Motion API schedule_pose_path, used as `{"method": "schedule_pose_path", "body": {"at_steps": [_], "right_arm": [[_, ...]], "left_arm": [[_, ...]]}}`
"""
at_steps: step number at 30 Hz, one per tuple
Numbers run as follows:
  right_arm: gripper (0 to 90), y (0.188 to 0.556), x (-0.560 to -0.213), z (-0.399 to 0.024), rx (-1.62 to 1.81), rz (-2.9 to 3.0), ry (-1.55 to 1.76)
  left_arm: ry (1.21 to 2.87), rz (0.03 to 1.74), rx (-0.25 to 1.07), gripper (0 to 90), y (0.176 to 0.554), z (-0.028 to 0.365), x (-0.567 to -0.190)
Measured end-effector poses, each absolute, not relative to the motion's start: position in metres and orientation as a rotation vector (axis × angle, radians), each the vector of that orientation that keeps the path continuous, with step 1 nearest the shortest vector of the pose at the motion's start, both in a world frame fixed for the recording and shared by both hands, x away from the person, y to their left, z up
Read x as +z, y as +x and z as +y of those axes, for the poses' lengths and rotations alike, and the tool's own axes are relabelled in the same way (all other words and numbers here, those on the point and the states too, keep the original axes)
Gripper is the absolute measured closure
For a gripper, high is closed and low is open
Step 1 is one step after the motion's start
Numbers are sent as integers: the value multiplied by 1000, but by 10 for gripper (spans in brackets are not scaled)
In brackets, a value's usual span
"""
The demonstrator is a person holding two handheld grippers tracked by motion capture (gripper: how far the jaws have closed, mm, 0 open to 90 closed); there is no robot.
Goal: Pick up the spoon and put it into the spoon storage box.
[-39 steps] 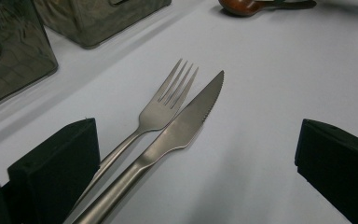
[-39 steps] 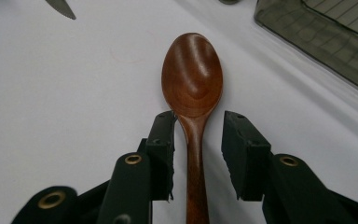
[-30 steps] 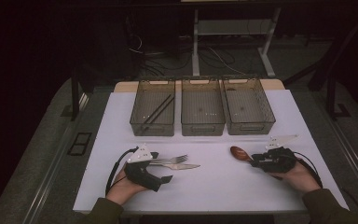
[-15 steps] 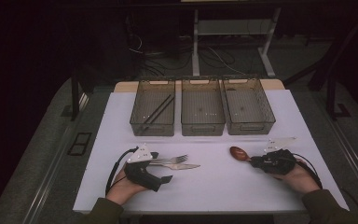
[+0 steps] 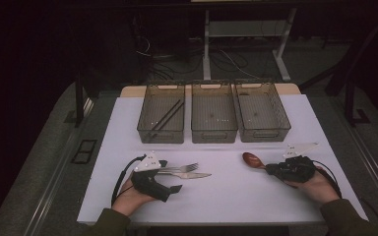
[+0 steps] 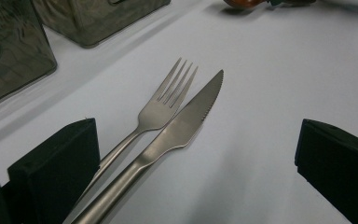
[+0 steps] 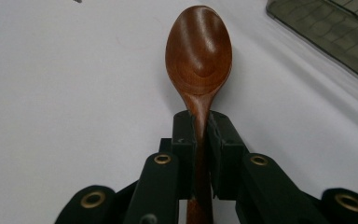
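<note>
The right tool (image 7: 200, 123) has just been closing and now clamps the wooden spoon (image 7: 199, 56) by its neck, at the lower right of the high view. The left tool (image 6: 191, 154) stands open around the fork (image 6: 161, 105) and knife (image 6: 186, 119) on the white desk (image 5: 226, 191).

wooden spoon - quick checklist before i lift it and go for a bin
1. Right gripper shut on the wooden spoon: ok, the jaws have just been closing and both pads press on the handle just below the bowl.
2. Spoon straight in the grip: ok, it runs in line with the jaws.
3. Spoon lifted off the white table: cannot tell.
4. Right bin free to take it: ok, nothing lies in it.
5. Left gripper out of the way: ok, open around the fork and knife, far from the spoon.
6. Left bin: not ok for the spoon, it holds dark chopsticks.
</note>
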State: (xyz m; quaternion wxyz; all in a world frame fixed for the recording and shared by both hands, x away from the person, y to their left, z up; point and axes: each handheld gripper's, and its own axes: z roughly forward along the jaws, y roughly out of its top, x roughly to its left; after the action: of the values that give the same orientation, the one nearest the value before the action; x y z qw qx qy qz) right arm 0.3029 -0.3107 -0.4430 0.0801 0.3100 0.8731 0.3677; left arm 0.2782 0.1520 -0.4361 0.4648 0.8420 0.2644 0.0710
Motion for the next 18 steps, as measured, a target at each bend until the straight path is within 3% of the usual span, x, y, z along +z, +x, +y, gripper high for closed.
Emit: {"method": "schedule_pose_path", "body": {"at_steps": [18], "right_arm": [[808,316,-398,-295,1207,2574,926]], "left_arm": [[2053,650,175,0,278,153,-435]]}}
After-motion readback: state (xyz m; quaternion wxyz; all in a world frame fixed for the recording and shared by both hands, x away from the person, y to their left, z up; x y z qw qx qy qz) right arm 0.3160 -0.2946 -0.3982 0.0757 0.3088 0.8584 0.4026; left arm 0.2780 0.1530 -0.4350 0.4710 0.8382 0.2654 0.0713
